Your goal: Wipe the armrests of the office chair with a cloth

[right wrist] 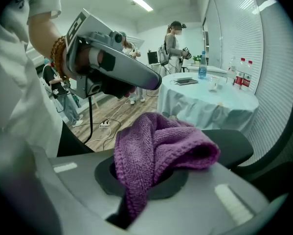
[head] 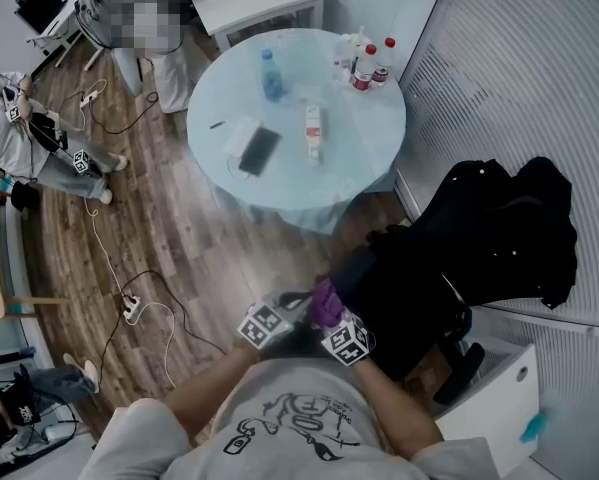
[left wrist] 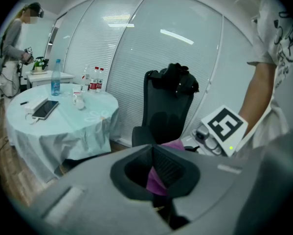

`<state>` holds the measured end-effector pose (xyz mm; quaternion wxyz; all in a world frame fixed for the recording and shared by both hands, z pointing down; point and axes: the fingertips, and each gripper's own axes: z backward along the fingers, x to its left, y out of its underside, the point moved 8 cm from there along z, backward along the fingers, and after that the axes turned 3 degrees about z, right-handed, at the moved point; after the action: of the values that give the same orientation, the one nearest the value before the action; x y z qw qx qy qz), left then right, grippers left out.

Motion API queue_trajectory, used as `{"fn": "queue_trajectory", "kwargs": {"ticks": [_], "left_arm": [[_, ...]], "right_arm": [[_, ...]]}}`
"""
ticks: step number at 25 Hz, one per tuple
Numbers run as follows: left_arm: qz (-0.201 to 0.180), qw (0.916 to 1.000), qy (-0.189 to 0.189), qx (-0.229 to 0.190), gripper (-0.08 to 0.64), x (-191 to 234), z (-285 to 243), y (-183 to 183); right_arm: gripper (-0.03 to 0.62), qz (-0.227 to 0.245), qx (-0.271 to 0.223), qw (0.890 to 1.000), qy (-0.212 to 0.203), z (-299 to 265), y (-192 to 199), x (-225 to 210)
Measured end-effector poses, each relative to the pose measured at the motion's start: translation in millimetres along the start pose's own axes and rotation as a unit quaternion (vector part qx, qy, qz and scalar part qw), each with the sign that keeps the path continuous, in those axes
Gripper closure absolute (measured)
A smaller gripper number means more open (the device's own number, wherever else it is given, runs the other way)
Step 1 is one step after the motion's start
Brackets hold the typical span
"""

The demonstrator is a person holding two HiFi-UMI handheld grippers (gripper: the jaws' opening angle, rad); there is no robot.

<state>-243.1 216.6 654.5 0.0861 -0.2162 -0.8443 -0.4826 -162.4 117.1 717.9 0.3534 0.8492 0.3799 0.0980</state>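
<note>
The right hand-held gripper (right wrist: 146, 177) is clamped on a purple knitted cloth (right wrist: 161, 148). The cloth bunches up out of the jaws in a loose fold, so a soft pad sticks out ahead of the tool. That looks like a sensible hold for wiping, since fabric rather than plastic would meet the chair. Just beyond the fold lies a dark padded armrest (right wrist: 232, 148) of the office chair (head: 409, 293). It is close to the cloth but, as far as I can tell, not touched.

The left hand-held gripper (left wrist: 156, 173) has its jaws slightly spread and pinches nothing. Purple shows through the gap (the cloth sits just ahead of it). It hangs up and to the left of the right one, probably to stay out of the wiping path.

A black jacket (head: 509, 228) is draped over the chair's backrest, ahead and to the right of both tools. It may hang in the way of the far armrest. The round worktop (head: 359, 138) stands straight ahead, near the chair's front, and carries a water bottle (head: 271, 74) and a phone (head: 259, 151). A power strip (head: 132, 310) with cables lies on the floor off to the left. Another person (right wrist: 173, 45) stands well beyond the worktop.
</note>
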Motion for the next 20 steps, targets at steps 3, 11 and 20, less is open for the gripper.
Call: {"fn": "queue_trajectory", "kwargs": {"ticks": [3, 11, 20], "left_arm": [[0.000, 1.0000, 0.001, 0.000, 0.560, -0.7, 0.2, -1.2], [0.001, 1.0000, 0.000, 0.002, 0.560, -2.4, 2.4, -0.4], [0.006, 1.0000, -0.003, 0.002, 0.560, -2.2, 7.4, 0.8]], "right_arm": [[0.563, 0.006, -0.002, 1.000, -0.008, 0.3, 0.1, -2.3], [0.563, 0.016, -0.002, 1.000, -0.012, 4.2, 2.2, -26.2], [0.563, 0.009, 0.010, 1.000, 0.018, 11.5, 4.8, -83.2]]}}
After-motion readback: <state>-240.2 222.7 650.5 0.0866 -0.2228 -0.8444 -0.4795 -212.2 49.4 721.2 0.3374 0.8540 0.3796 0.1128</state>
